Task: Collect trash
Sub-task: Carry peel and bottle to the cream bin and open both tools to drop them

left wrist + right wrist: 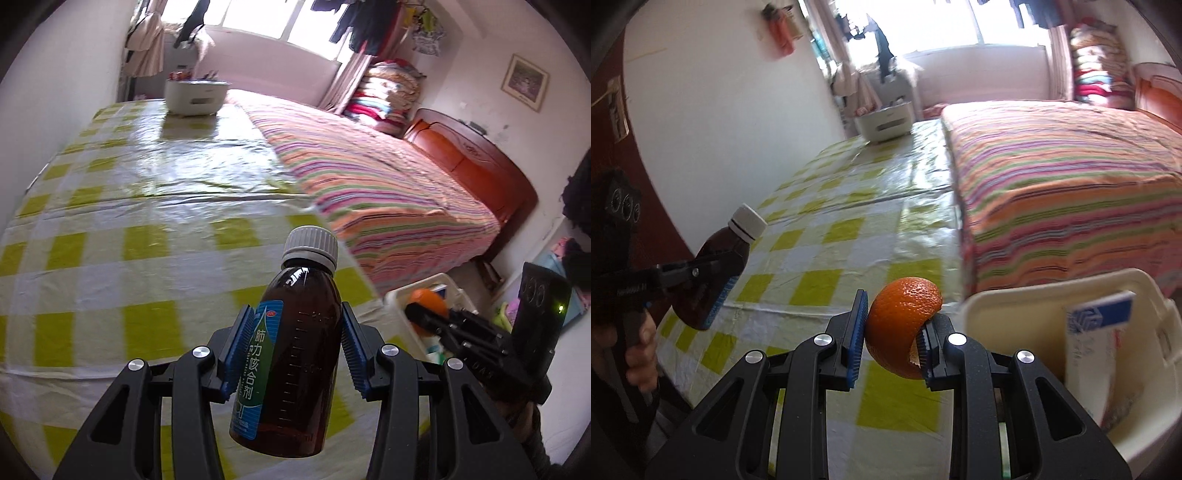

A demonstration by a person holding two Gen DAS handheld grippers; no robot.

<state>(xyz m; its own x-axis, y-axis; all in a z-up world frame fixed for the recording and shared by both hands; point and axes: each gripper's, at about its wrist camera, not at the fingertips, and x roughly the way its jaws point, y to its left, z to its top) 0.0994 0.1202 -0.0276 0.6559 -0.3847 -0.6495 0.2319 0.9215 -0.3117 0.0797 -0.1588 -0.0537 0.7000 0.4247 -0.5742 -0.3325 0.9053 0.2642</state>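
Left wrist view showed my left gripper (pixel 291 354) clamped on a brown medicine bottle (pixel 295 354), its blue ribbed pads (pixel 236 354) pressed against the bottle's two sides just below the shoulder. The bottle stood nearly upright between my fingers, its grey ribbed cap (pixel 310 247) on top, a green and blue label with printed characters turned to the left and a moulded measuring scale facing the camera. Under it lay a table (pixel 110 221) covered in a glossy yellow-and-white checked cloth, with a white container (pixel 194 96) at its far end near the window. A bed (pixel 388 184) with a striped cover stood against the table's right edge, with a red-brown wooden headboard (pixel 472 162) at its far side. At the lower right of that view my right gripper (pixel 424 317) reached in, with something orange at its tip, above a cream plastic basket (pixel 397 295). From the right wrist view, my right gripper (pixel 892 339) pinched a curved piece of orange peel (pixel 901 328), its pads partly closed on the peel's two sides, the pale inner edge showing by the right pad. The peel hung above the near edge of the table, just left of the cream basket (pixel 1008 310), which already held a blue and white carton (pixel 1097 332) leaning against its wall. At the left of that view my left gripper (pixel 713 280) held the bottle (pixel 720 251) tilted, cap (pixel 748 221) upward, and a hand (pixel 641 354) gripped its handle.
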